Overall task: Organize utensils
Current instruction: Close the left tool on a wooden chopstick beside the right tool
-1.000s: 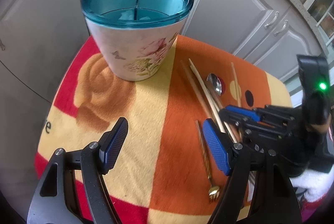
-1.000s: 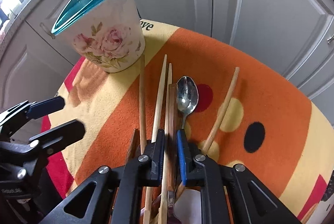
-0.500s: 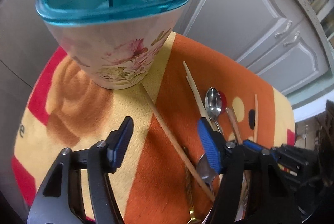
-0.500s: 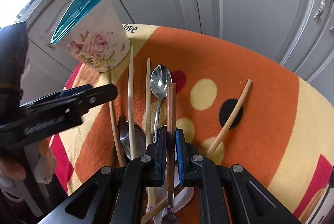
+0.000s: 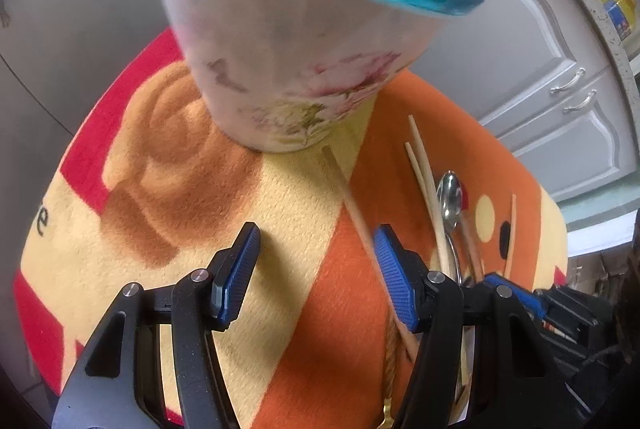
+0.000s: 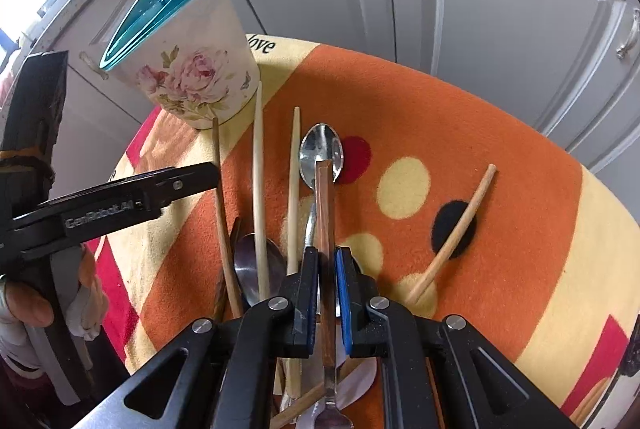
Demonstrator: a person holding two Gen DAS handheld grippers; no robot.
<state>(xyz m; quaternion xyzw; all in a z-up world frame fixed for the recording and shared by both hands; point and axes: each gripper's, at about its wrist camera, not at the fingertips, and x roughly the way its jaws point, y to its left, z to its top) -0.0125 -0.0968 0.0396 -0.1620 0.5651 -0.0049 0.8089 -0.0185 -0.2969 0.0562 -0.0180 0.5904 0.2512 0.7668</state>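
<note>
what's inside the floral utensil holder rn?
Through the teal rim of the floral utensil holder, only divider walls show, with no utensil sticking out. Its bottom is hidden by the wall and blur, so small items cannot be ruled out.

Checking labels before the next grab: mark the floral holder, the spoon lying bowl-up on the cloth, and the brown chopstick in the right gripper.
floral holder (image 6: pixel 192 85): right wrist view, on the painted rose.
spoon (image 6: pixel 322 153): right wrist view, on its shiny bowl.
brown chopstick (image 6: pixel 325 213): right wrist view, on the shaft ahead of the right gripper (image 6: pixel 327 277).

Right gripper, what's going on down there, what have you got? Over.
Right gripper shut on brown chopstick. Left gripper open, empty, facing floral holder. Spoon and loose chopsticks lie on the cloth between chopstick and holder.
</note>
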